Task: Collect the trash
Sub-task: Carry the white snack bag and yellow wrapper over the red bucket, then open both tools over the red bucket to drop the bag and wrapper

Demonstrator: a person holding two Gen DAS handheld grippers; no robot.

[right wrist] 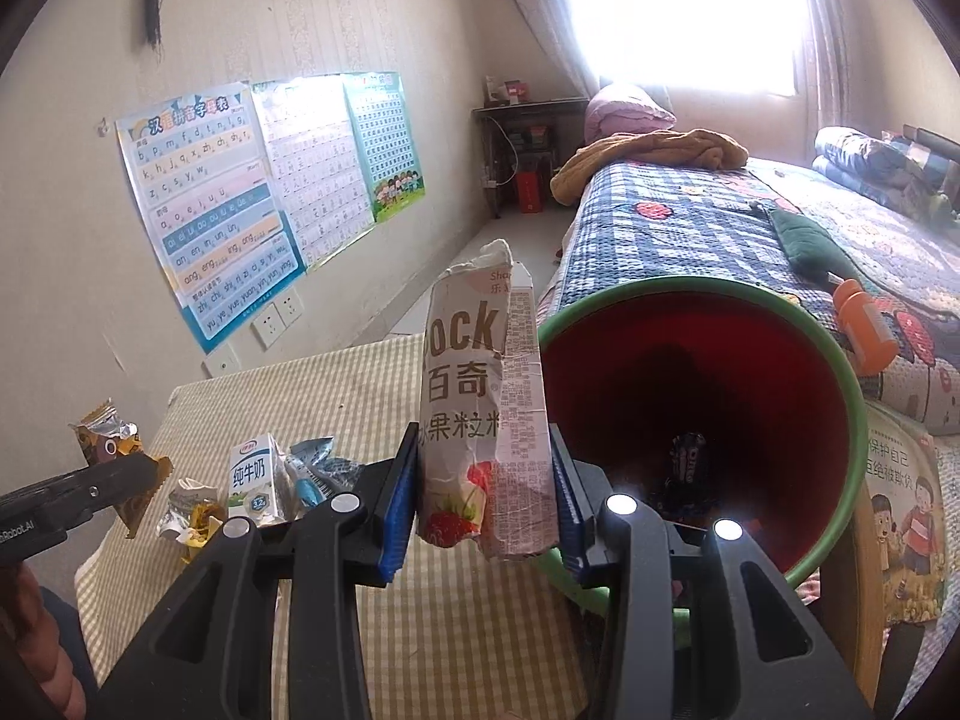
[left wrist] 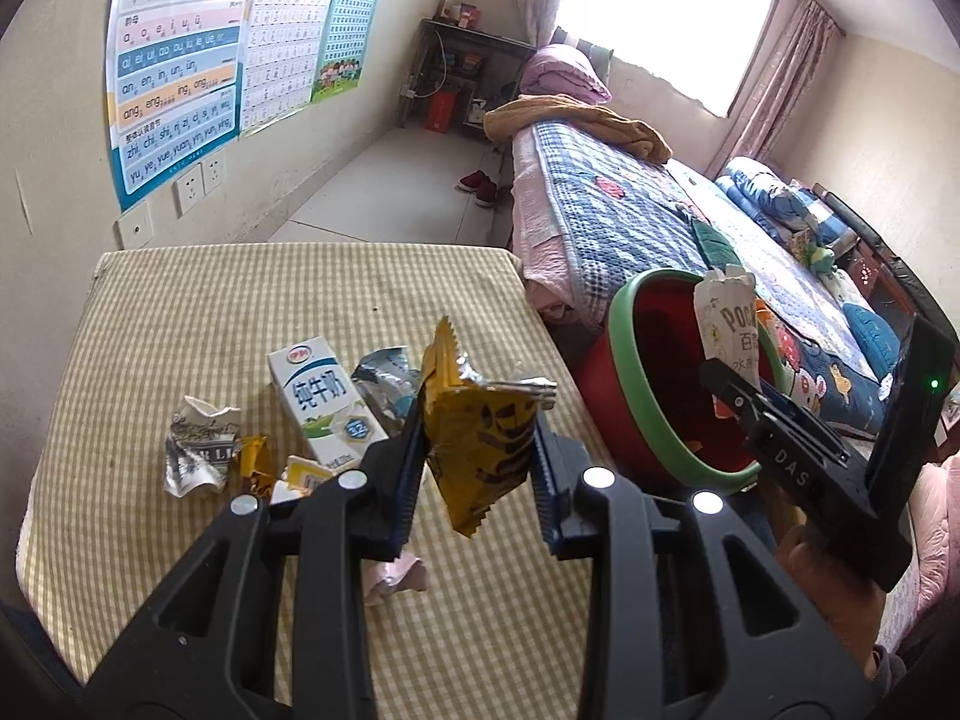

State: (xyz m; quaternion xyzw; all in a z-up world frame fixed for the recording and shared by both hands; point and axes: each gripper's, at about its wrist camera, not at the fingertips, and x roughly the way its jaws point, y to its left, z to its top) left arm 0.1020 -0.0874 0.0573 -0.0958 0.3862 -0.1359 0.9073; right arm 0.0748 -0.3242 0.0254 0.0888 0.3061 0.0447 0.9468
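A home bedroom: quilted bed [left wrist: 630, 210], pinyin wall charts [right wrist: 210, 228], curtained window [left wrist: 666, 12].

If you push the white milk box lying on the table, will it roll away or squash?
The milk box probably won't roll: it has flat sides and lies on one of them on the checked tablecloth, so it would likely slide. It still looks square and undented, so it seems stiffer than the crumpled paper beside it. If empty, it's probably light.
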